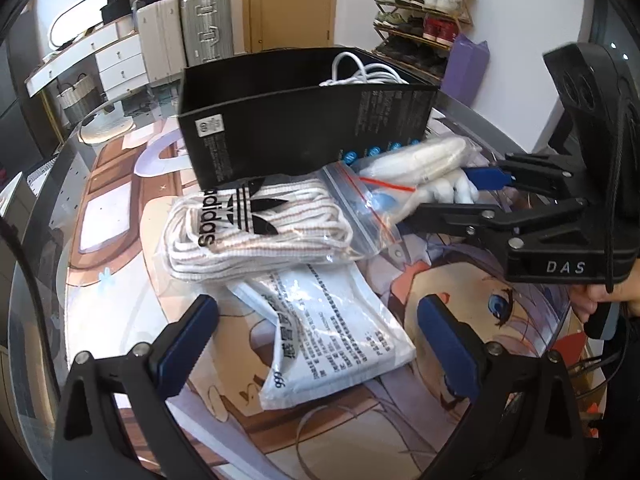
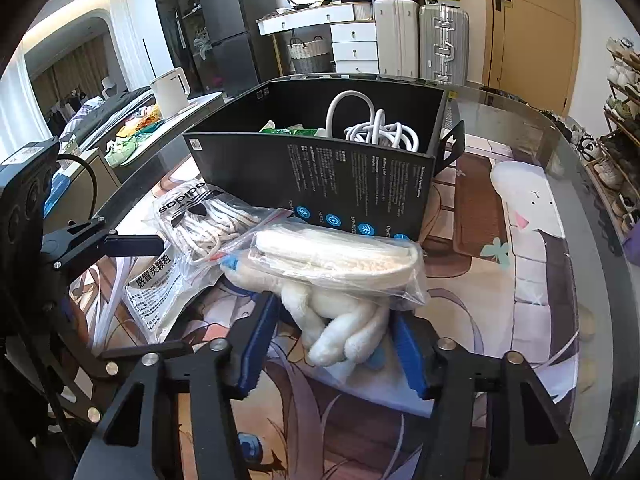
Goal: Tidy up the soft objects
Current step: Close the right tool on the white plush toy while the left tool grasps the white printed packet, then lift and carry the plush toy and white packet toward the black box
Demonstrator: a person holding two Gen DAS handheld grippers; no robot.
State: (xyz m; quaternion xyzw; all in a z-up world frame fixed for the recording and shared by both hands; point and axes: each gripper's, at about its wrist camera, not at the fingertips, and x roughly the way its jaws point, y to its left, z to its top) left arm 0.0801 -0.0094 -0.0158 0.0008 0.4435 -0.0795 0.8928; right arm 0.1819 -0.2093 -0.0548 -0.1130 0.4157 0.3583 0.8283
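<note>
A black box (image 1: 304,128) (image 2: 320,176) stands on the printed mat and holds a white cable (image 2: 372,128). In front of it lie a clear zip bag of adidas laces (image 1: 256,228) (image 2: 204,216), a white medicine packet (image 1: 340,336) (image 2: 156,300) and a clear bag of cream fabric (image 2: 340,256) (image 1: 428,156) resting on a white plush toy (image 2: 344,328) (image 1: 452,188). My right gripper (image 2: 332,344) (image 1: 460,196) has its blue pads on either side of the plush toy, closing on it. My left gripper (image 1: 316,344) is open and empty above the medicine packet.
The mat (image 2: 520,280) covers a glass table with a curved edge (image 2: 580,152). A kettle (image 2: 170,90) and clutter sit far left. Suitcases (image 2: 420,40), a dresser and a shoe rack (image 1: 424,12) stand beyond the table.
</note>
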